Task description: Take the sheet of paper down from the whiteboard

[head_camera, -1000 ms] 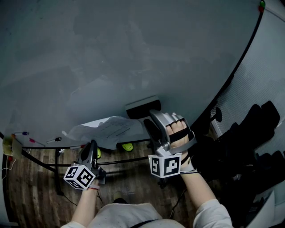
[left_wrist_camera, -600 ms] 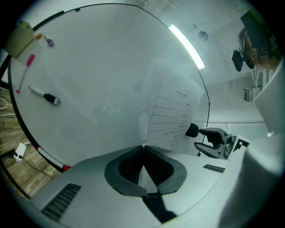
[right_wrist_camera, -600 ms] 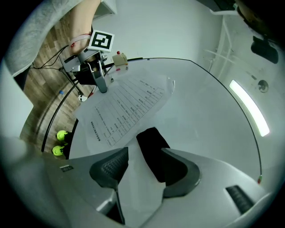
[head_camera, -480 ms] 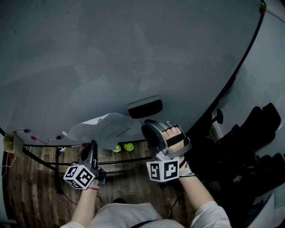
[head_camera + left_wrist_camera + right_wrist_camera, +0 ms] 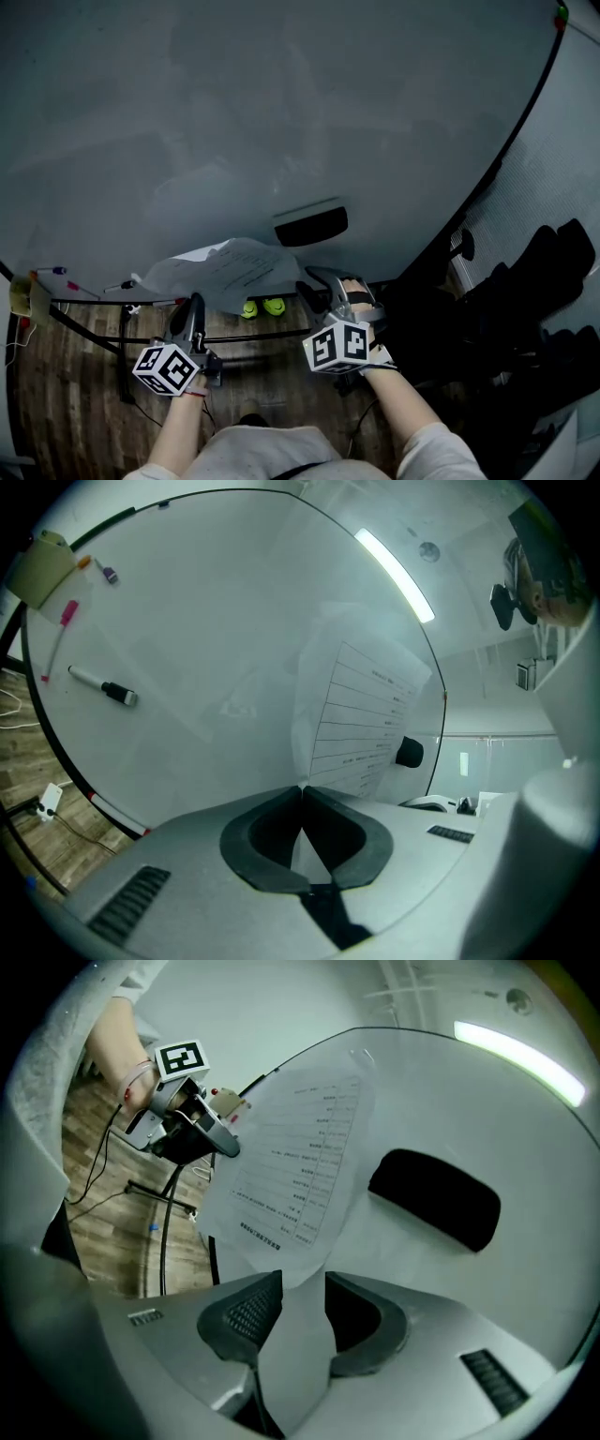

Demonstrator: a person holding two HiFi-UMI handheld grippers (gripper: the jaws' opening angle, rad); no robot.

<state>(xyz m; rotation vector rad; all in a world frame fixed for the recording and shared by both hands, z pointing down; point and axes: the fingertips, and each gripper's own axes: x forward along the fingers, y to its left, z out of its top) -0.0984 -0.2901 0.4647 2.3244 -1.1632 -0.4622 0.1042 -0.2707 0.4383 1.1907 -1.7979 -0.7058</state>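
The printed sheet of paper (image 5: 223,270) hangs loose off the whiteboard (image 5: 281,122), curling toward me. My left gripper (image 5: 194,304) is shut on its left edge; in the left gripper view the jaws (image 5: 302,791) meet on the thin sheet (image 5: 361,719). My right gripper (image 5: 314,284) is at the sheet's right lower corner. Its jaws (image 5: 302,1288) are closing with a gap still showing, and the sheet's (image 5: 291,1162) lower corner reaches in between them. The pads do not press on it.
A black eraser (image 5: 311,226) sticks to the board just right of the sheet. Markers (image 5: 103,686) lie on the board at the left. Two yellow-green objects (image 5: 261,307) sit below the sheet. The board's stand (image 5: 122,347) and wooden floor lie beneath; dark shapes (image 5: 534,300) stand at right.
My right gripper has dropped lower and rolled, so its marker cube now faces up, and its jaws have narrowed around the sheet's corner. The left gripper has kept still on the sheet.
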